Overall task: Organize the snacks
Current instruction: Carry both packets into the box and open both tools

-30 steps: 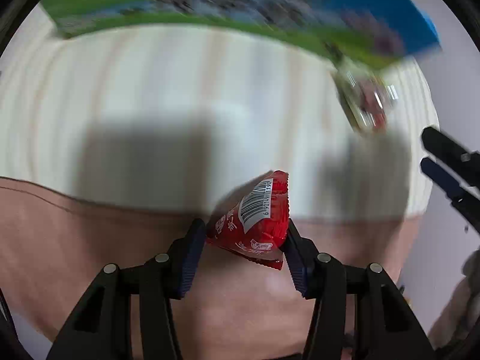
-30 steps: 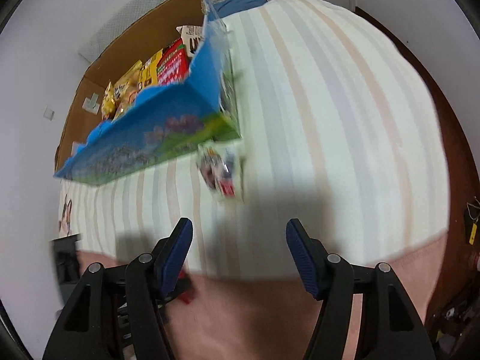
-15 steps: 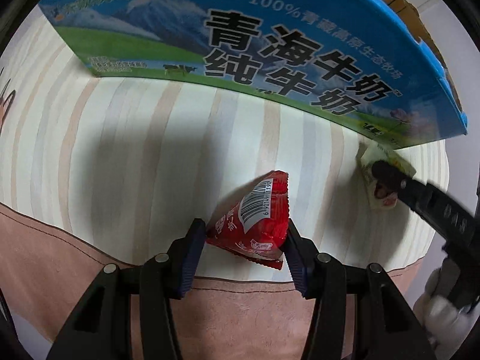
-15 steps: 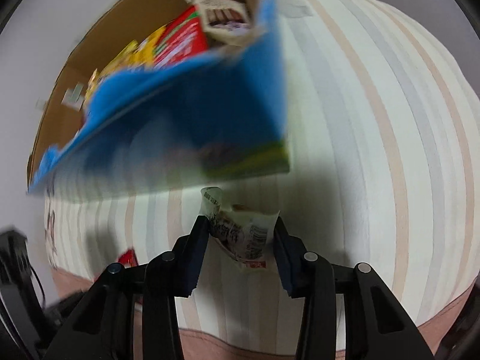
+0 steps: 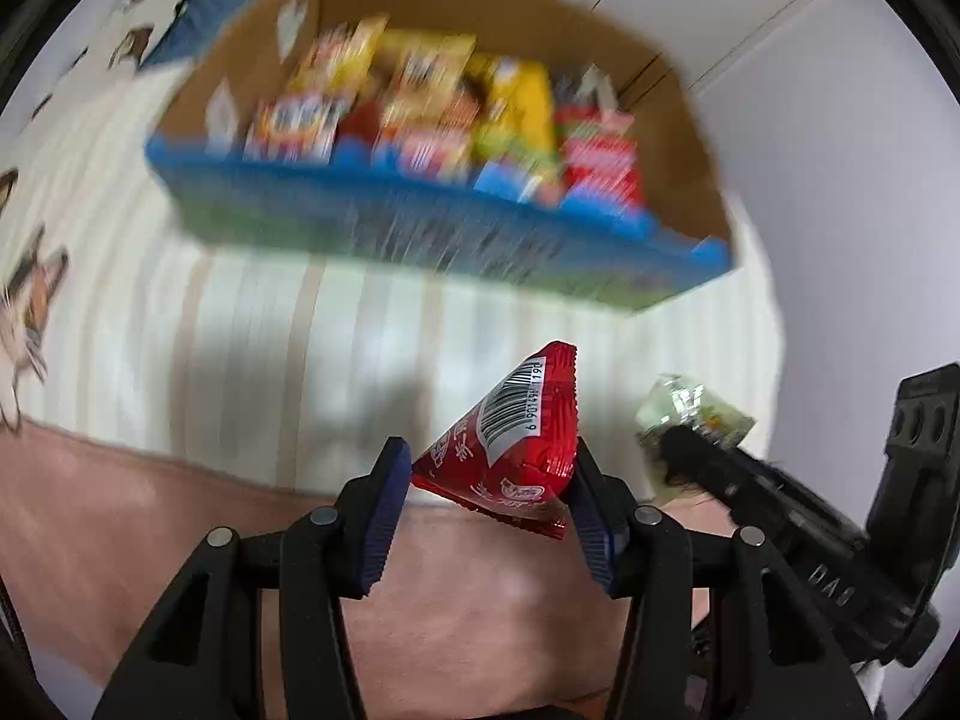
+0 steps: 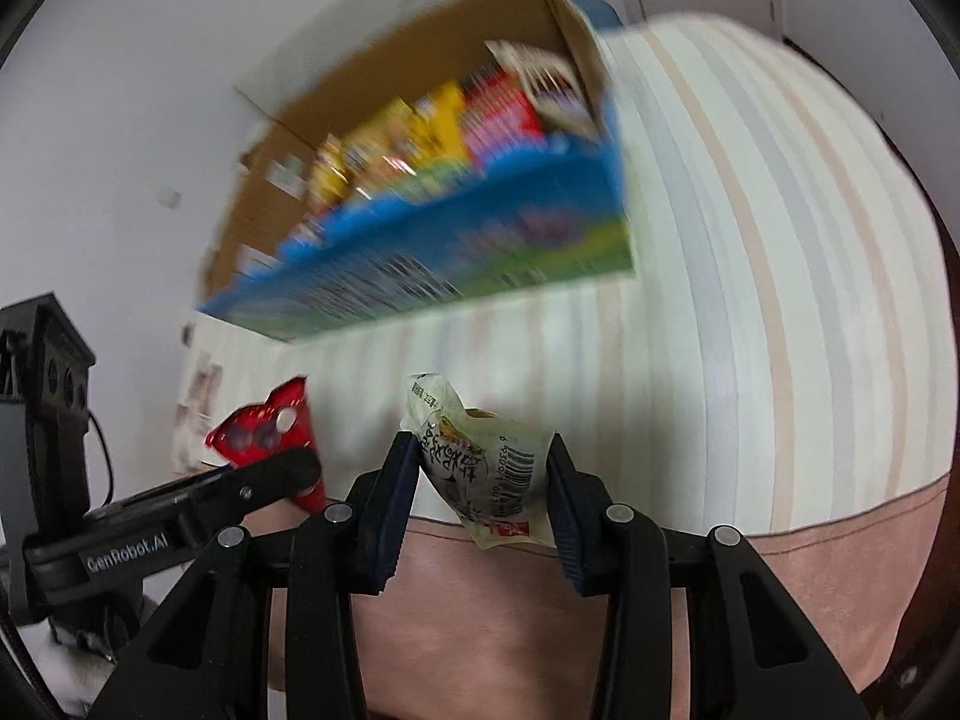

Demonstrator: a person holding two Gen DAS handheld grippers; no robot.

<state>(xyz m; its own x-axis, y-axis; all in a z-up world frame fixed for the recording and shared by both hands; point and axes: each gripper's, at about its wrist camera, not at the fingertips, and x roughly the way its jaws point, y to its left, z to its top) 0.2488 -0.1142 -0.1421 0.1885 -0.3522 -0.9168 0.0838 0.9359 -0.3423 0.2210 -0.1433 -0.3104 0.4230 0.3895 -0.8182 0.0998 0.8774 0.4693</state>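
While a red snack packet (image 5: 516, 444) sits pinched between my left gripper (image 5: 489, 504) pads, my right gripper (image 6: 480, 495) clamps a pale translucent packet (image 6: 480, 462); both hang above the striped bedspread (image 6: 750, 300), short of the snack-filled blue box (image 5: 420, 222).

Left gripper (image 5: 489, 480): jaws closed on a red packet (image 5: 510, 450), pointing steeply downward. Right gripper (image 6: 480, 483): jaws closed on a pale packet (image 6: 486, 468), also angled downward. The two grippers sit side by side, close but apart.
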